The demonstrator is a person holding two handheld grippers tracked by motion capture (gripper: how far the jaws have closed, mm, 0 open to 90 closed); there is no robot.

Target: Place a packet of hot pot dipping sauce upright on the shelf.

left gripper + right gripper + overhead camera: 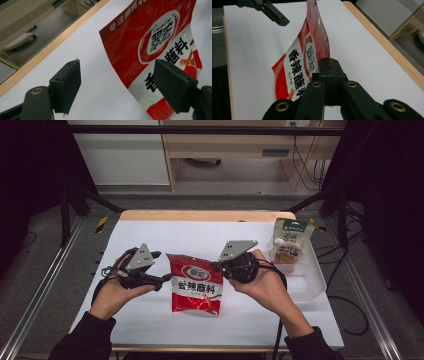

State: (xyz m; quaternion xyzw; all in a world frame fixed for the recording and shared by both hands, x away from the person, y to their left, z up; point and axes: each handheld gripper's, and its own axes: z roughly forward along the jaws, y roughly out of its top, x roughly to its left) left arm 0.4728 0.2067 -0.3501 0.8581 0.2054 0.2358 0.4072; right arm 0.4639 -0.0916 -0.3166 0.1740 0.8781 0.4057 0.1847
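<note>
A red and white seasoning packet (196,284) with Chinese print is at the middle of the white table (150,320). My right gripper (218,266) is shut on its right edge, and in the right gripper view the jaws (329,67) pinch the packet (299,65) so that it stands tilted up from the table. My left gripper (160,268) is open just left of the packet. In the left gripper view, the packet's (152,37) near edge runs into the gap of the left gripper (118,71). One of its jaws also appears far off in the right gripper view.
A clear plastic bin (312,280) stands at the table's right side with a green and white pouch (289,242) upright in it. A wooden edge (205,215) bounds the far side. Metal frame rails run along both sides.
</note>
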